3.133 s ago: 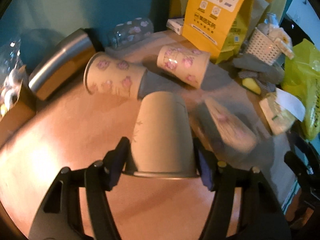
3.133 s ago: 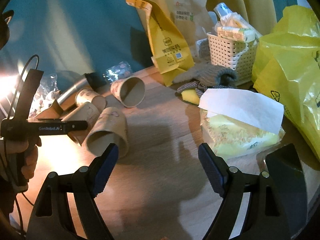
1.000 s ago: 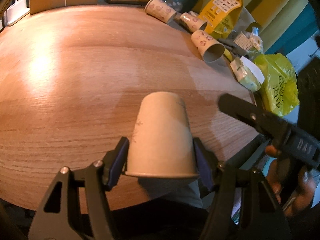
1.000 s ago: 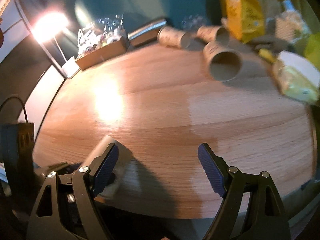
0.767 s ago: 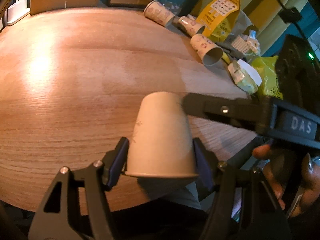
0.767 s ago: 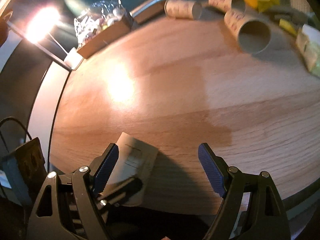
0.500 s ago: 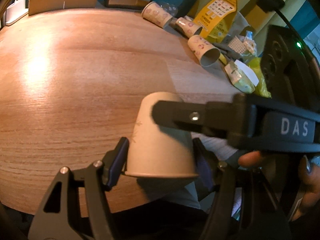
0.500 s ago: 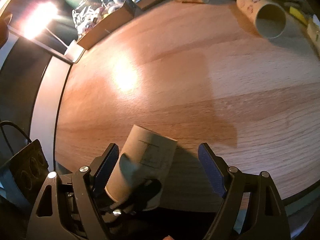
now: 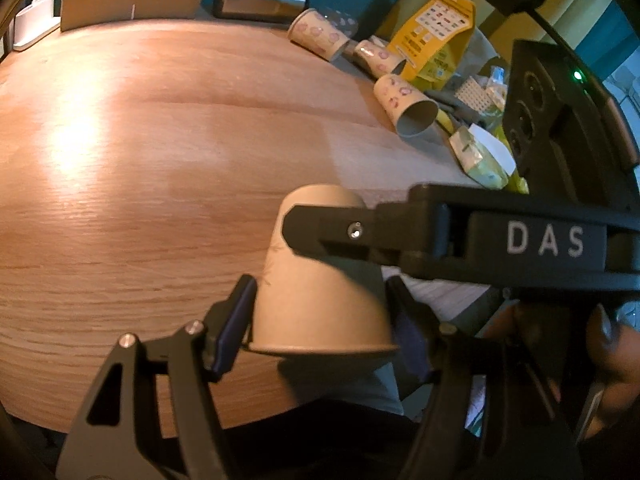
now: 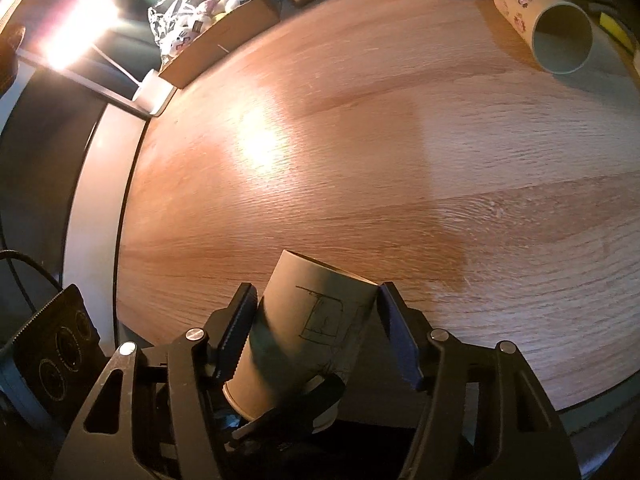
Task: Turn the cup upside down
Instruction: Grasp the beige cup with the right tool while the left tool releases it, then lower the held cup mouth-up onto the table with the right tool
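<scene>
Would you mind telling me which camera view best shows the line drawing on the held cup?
The right wrist view: the cup faces it with the drawing in plain sight. The left wrist view shows the cup with only a faint mark at its left edge.

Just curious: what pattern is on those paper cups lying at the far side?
Pink cartoon figures on cream paper cups, clearest in the right wrist view.
</scene>
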